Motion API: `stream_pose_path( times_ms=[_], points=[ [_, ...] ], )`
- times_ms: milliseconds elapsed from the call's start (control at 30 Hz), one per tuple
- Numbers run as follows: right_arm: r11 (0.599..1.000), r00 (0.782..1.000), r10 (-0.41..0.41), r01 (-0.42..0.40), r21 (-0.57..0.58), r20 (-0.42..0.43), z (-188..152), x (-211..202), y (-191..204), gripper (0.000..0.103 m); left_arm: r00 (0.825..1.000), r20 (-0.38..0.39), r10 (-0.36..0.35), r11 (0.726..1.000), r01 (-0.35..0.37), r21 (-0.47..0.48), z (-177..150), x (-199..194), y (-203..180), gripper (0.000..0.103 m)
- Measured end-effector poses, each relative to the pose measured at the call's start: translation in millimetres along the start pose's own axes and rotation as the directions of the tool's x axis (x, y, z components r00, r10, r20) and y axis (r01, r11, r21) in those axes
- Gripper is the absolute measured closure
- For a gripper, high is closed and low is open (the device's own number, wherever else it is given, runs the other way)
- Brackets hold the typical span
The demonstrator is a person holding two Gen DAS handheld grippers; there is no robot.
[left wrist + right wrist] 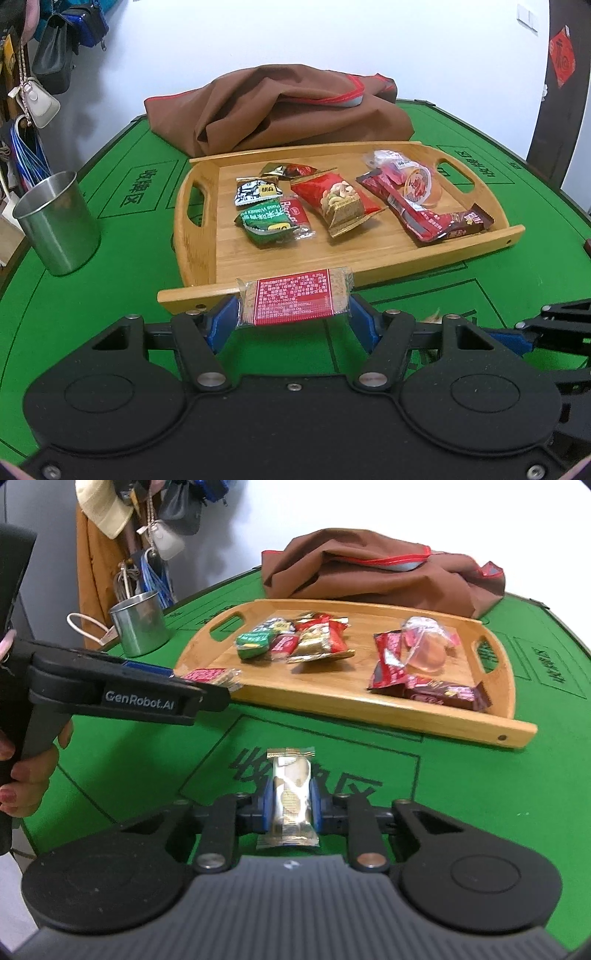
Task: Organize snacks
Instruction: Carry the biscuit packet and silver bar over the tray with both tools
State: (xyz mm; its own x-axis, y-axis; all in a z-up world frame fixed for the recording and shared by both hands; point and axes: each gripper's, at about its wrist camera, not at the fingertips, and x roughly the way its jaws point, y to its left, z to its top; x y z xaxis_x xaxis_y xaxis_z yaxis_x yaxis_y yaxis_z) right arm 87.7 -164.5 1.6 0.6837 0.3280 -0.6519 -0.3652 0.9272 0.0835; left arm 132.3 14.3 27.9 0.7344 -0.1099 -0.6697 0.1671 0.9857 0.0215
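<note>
Left side first: your left gripper (293,317) grips a red-labelled biscuit packet (293,299) by its two short ends, pads pressing on the wrapper, and holds it just in front of the near rim of the wooden tray (199,254). The grip sits on crinkled film, not on the biscuit body; a tilt or jolt could let it slide out and fall short on the green table (110,258). The raised rim is a second hazard: carry the packet too low and it catches the edge. A steel cup (55,221) stands to the left, well apart from the path.

Inside the tray, snacks lie in two loose groups with bare wood between; a careless drop could land across the green packet (266,221).

Right side: your right gripper (291,797) is clamped on a gold-wrapped bar (291,794) lying on the table. The foil looks slick and the pads hold its narrow sides, so it may twist or squirt free on lifting.
</note>
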Motion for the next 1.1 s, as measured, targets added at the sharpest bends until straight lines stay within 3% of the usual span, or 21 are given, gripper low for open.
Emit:
stream_pose_path(
  times_ms=[400, 600, 867, 1100],
  points=[
    [0.996, 0.991, -0.094, 0.093, 0.018, 0.096, 39.8, -17.0, -24.2, 0.078, 1.0, -0.011, -0.013, 0.999, 0.013, -0.041, 22.8, 14.5, 4.5, 0.04],
    [0.98, 0.973, -0.197, 0.194, 0.041, 0.12, 59.6, -14.1, -45.7, 0.078, 0.999, -0.035, 0.003, 0.998, -0.005, -0.064, 36.6, 31.2, 11.8, 0.04],
    [0.956, 0.957, -0.284, 0.276, 0.1, 0.068, 84.7, 12.4, -85.8, 0.078, 0.998, -0.059, 0.031, 0.996, -0.036, -0.086, 49.2, 57.7, 18.3, 0.04],
    [0.947, 0.956, -0.292, 0.29, 0.138, -0.007, 93.9, 47.0, -107.9, 0.078, 0.998, -0.055, 0.037, 0.996, -0.041, -0.084, 55.7, 73.5, 14.7, 0.041]
  ],
)
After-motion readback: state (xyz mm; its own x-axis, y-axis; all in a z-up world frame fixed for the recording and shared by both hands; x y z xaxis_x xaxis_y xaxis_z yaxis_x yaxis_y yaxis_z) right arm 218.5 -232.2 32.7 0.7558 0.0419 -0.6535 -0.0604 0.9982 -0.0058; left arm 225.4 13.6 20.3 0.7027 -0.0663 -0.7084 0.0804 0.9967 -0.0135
